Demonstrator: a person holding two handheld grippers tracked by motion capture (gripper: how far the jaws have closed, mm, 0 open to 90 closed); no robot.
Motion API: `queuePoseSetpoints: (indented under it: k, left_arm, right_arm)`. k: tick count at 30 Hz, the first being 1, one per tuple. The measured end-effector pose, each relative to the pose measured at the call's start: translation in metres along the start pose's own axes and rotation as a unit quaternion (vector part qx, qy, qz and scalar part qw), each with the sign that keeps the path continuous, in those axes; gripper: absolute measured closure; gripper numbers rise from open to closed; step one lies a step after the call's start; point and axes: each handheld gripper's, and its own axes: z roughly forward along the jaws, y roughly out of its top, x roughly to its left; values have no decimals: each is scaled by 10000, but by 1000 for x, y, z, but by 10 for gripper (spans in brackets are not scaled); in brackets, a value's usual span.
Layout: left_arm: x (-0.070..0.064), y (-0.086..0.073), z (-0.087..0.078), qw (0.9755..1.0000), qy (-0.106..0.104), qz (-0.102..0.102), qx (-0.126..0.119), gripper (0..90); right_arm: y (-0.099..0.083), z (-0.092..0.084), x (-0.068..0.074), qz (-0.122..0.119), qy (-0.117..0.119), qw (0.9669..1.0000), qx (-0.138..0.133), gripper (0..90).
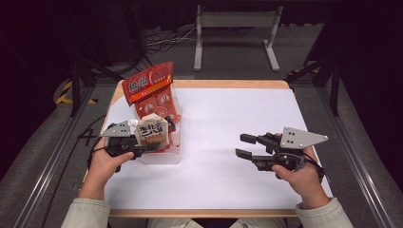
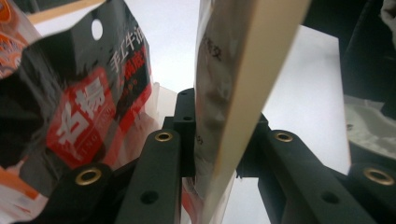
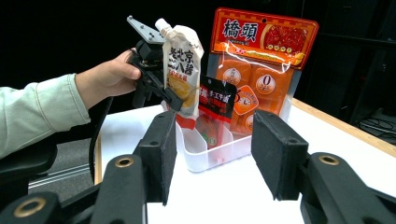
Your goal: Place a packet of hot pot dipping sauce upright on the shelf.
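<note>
While the scene was viewed from above and from both jaw cameras, the following was noted.

Left hand-held gripper [image 1: 151, 145]: it was held in the person's left hand [image 1: 108, 161] at the left side of the table [image 1: 228, 118], and its jaws were closed on the spouted pouch [image 1: 151, 130]. In the left gripper view the pouch's edge [image 2: 233, 93] was seen clamped upright between the two black jaws.

Spouted pouch: a white pouch with dark lettering and a yellow patch, seen in the right gripper view [image 3: 183, 70] with its spout uppermost. It was held upright over the near left part of the clear tray [image 1: 164, 156]; whether its lower edge touched the tray floor could not be told.

Clear tray: a shallow transparent tray was seen on the white table surface near the left edge, its near wall visible in the right gripper view [image 3: 205, 156].

Orange packet [image 1: 153, 90]: a tall orange and red packet was stood at the far end of the tray, leaning slightly, behind the pouch.

Black sachet [image 3: 217, 105]: a small black and red sachet was stood in the tray between the pouch and the orange packet, just beside both.

Right hand-held gripper [image 1: 244, 145]: it was held in the right hand [image 1: 299, 173] above the right part of the table, well apart from the tray. Its jaws were parted, with nothing between the pads [image 3: 161, 154].
</note>
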Motion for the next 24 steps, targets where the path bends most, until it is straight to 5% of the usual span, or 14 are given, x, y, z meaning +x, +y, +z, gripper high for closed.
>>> queuePoseSetpoints:
  k: [15,24]
  left_arm:
    - [8,-11,0,9997,115,-219,89,677]
    - [4,-10,-1,9996,292,-68,-17,606]
  right_arm:
    - [-1,2,-1,31,27,10000,-13,486]
    - [-1,4,0,38,52,10000,-21,475]
